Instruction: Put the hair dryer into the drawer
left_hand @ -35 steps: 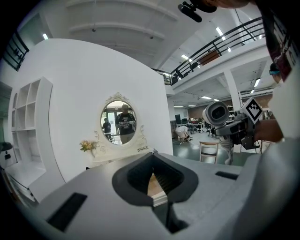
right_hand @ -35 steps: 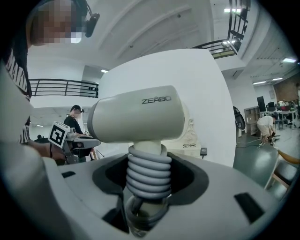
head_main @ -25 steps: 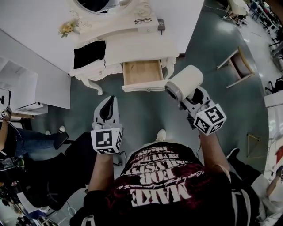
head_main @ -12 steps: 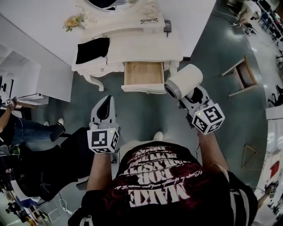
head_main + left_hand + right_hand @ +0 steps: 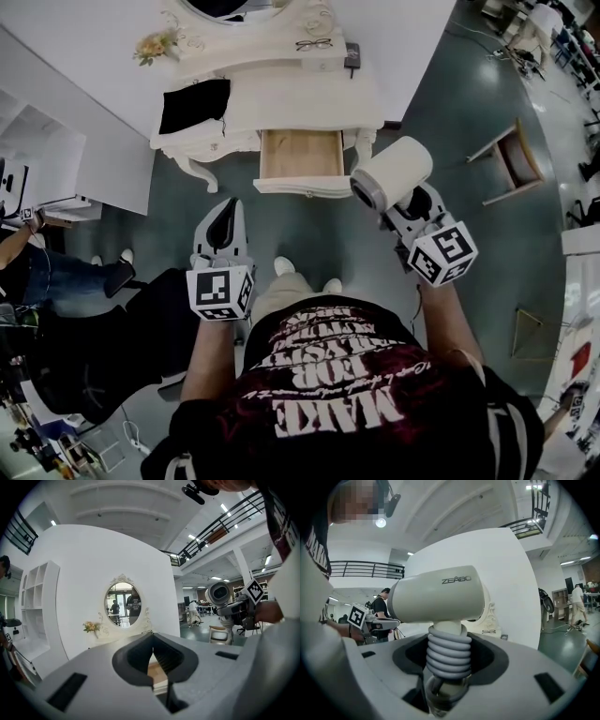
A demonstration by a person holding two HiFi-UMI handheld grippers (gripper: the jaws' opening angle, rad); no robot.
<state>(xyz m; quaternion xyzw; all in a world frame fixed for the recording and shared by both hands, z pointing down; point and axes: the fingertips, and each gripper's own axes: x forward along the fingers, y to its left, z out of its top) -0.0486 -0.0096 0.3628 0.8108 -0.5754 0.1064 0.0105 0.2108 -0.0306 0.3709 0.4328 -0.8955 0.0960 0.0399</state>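
Head view: a white dressing table (image 5: 309, 94) stands with its wooden drawer (image 5: 300, 155) pulled open. Just right of the drawer's front, and outside it, the right gripper (image 5: 405, 202) holds a cream hair dryer (image 5: 392, 173). The left gripper (image 5: 225, 211) hangs nearer the person than the drawer. Left gripper view: the jaws meet with nothing between them, pointing toward the drawer. Right gripper view: the jaws clamp the dryer's ribbed grey handle, with the barrel lying crosswise above them.

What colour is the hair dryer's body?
The hair dryer is cream-white, seen best in the right gripper view.
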